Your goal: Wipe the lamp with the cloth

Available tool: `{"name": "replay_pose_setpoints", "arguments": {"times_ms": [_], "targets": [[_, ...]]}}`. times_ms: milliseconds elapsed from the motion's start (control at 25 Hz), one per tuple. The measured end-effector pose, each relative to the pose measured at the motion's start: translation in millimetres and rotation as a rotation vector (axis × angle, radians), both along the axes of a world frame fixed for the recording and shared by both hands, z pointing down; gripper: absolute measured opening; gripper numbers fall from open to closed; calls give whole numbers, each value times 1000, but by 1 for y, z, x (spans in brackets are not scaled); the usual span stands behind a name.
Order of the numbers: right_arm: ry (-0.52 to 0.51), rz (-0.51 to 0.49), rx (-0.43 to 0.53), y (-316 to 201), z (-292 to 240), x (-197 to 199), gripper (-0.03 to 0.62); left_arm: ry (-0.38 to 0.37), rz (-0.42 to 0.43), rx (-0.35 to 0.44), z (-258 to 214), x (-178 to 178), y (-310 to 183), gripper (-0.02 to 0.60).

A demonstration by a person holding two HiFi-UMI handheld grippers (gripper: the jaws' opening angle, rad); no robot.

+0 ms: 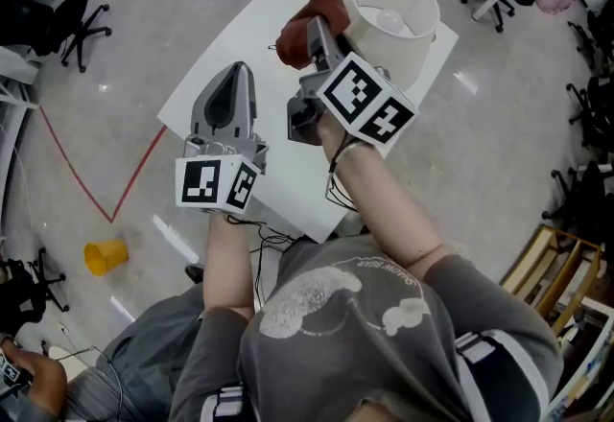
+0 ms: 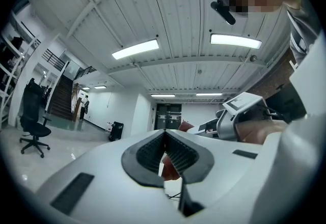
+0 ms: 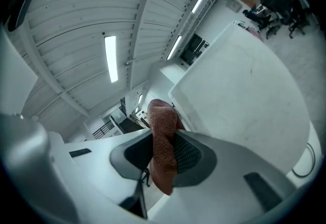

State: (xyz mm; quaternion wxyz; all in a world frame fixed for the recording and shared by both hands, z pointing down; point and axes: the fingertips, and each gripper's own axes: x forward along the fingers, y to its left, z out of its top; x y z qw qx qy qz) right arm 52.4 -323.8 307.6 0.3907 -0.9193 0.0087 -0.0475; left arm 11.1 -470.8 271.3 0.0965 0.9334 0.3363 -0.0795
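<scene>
A lamp with a white drum shade (image 1: 391, 17) stands at the far right corner of the white table (image 1: 240, 46); its bulb shows inside the shade. My right gripper (image 1: 321, 27) is raised just left of the shade and is shut on a reddish-brown cloth (image 1: 307, 27). In the right gripper view the cloth (image 3: 163, 134) hangs folded between the pads of that gripper (image 3: 164, 154), with the table top (image 3: 244, 95) beyond. My left gripper (image 1: 228, 99) hovers over the table's near left part, apart from the lamp. Its jaws (image 2: 164, 134) meet at the tips with nothing held.
The table's near edge lies just in front of the person's body. On the floor are a yellow cup (image 1: 106, 255), red tape lines (image 1: 134, 175) and office chairs (image 1: 82, 22). A wooden rack (image 1: 561, 276) stands at the right. A cable (image 1: 288, 238) hangs off the near edge.
</scene>
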Motion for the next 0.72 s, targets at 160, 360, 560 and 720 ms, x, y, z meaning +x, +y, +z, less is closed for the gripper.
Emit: {"name": "replay_pose_setpoints", "arguments": {"times_ms": [160, 360, 560, 720], "targets": [[-55, -1, 14, -7, 25, -1, 91, -26, -3, -5, 12, 3, -8, 8], [-140, -20, 4, -9, 66, -11, 91, -71, -16, 2, 34, -2, -9, 8], [-217, -96, -42, -18, 111, -25, 91, -122, -45, 9, 59, -12, -12, 8], [-262, -211, -82, -30, 143, -46, 91, -150, -84, 16, 78, -21, -18, 8]]}}
